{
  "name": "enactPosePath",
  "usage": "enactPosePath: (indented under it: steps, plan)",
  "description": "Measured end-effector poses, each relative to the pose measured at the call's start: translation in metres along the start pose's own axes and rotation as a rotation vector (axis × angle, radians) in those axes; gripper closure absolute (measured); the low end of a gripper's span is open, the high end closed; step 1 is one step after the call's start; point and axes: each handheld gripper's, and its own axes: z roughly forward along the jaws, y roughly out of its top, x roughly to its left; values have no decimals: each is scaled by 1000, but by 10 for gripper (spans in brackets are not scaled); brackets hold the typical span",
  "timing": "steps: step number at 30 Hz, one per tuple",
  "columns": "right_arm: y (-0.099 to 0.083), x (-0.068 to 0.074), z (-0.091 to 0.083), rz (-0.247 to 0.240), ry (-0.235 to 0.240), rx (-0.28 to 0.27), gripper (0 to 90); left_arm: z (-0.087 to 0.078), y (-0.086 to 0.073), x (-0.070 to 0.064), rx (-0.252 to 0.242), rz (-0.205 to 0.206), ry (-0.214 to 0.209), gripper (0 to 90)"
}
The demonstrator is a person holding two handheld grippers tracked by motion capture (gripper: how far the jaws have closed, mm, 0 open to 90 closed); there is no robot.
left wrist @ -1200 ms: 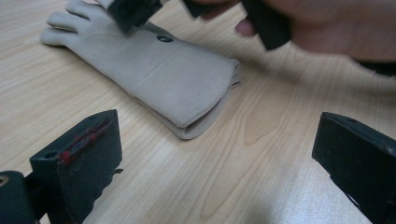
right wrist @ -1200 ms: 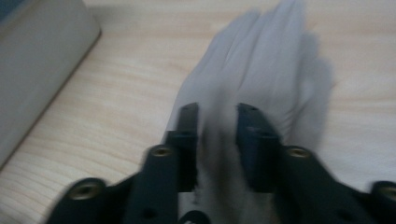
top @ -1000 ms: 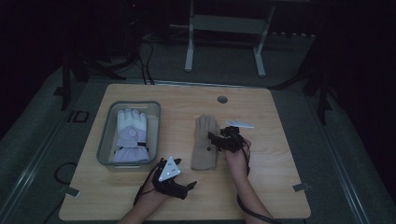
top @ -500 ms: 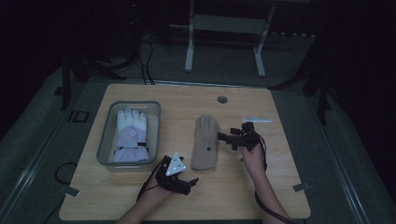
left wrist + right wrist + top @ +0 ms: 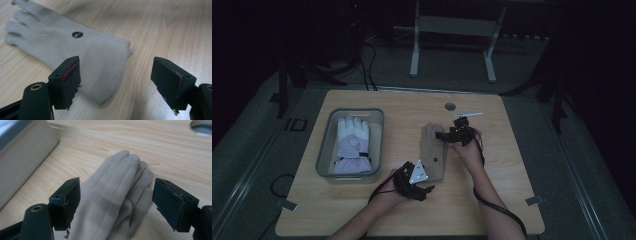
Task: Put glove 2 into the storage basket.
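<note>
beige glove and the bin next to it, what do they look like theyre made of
The beige glove looks like soft matte fabric, perhaps fleece or faux suede: a smooth nap, stitched seams, a limp cuff and no shine. The bin looks like grey moulded plastic, with smooth walls and rounded corners, though a coated metal cannot be ruled out.

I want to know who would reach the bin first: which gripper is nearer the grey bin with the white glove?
Left. The left gripper sits by the tan glove's cuff, just past the grey bin's near corner. The right gripper is over the tan glove's fingers, farther off.
</note>
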Motion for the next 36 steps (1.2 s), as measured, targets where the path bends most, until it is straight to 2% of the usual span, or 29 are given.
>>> enactPosePath:
  steps: [2,6,8,9,12,15,16,20,23,25,26,28,29,35,36]
  plan:
    - [3,-4,11,8,-4,17,249,4,4,2,11,13,-9,240]
    - [3,-10,29,45,-24,66,276,14,10,5,66,35,-15,240]
    - [1,-13,36,80,0,105,320,19,11,7,81,34,-30,240]
    - [-1,-14,38,91,5,103,340,21,12,7,91,39,-27,240]
    - [-2,-16,37,99,29,110,469,26,12,7,111,37,-30,241]
    - [-3,-18,36,93,73,126,638,29,12,6,119,40,-31,256]
    - [-3,-18,35,99,95,129,666,30,13,6,123,39,-34,275]
    - [-4,-17,30,93,82,121,764,35,14,3,137,40,-25,326]
    - [-7,-17,28,84,80,103,782,37,17,4,147,39,-30,413]
    - [-8,-17,27,84,80,97,789,37,19,4,155,45,-33,515]
    - [-7,-17,27,82,81,98,792,38,20,3,162,58,-16,568]
    - [-7,-18,26,95,87,91,799,39,22,0,178,89,28,728]
    - [-7,-18,26,97,88,92,803,38,23,0,181,87,29,764]
    - [-5,-19,16,101,87,51,811,32,27,1,174,87,46,809]
    - [-5,-18,14,102,90,37,811,30,28,2,168,74,37,809]
